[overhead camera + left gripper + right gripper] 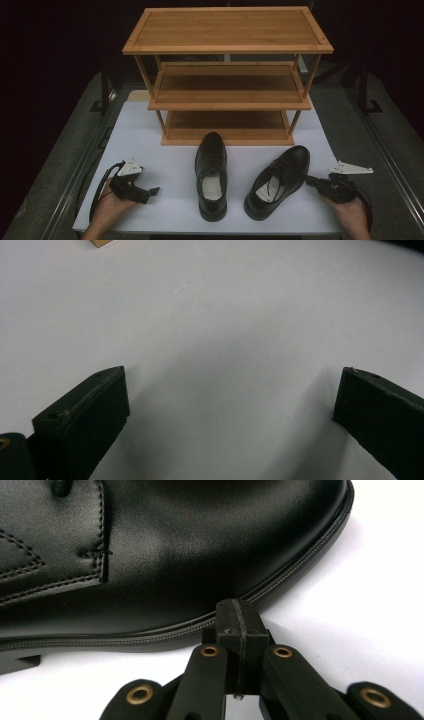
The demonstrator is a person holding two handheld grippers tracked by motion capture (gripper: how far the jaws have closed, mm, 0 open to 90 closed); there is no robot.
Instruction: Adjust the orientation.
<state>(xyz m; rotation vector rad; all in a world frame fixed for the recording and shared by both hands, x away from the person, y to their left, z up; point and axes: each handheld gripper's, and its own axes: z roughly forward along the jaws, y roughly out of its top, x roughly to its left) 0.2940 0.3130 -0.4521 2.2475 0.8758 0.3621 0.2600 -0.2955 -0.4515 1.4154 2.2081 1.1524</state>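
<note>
While the right gripper (311, 181) sits at the lower right of the high view with its jaws pressed together on nothing, its tip lies against the side of the right-hand black shoe (278, 181), near the toe. That shoe lies in the lower middle-right of the high view, on the white table top (150, 130), toe angled toward the upper right of the frame. In the right gripper view the closed tip (238, 622) meets the stitched sole edge of the same shoe (165, 555), which spans the upper part of that frame. A second black shoe (211, 175) stands just left of it, toe pointing straight up the frame toward the wooden shoe rack (227, 75), which occupies the upper middle. The left gripper (152, 191) rests at the lower left of the high view, well apart from both shoes. In the left gripper view its jaws are spread wide over bare white table (225, 330), with nothing between them.
</note>
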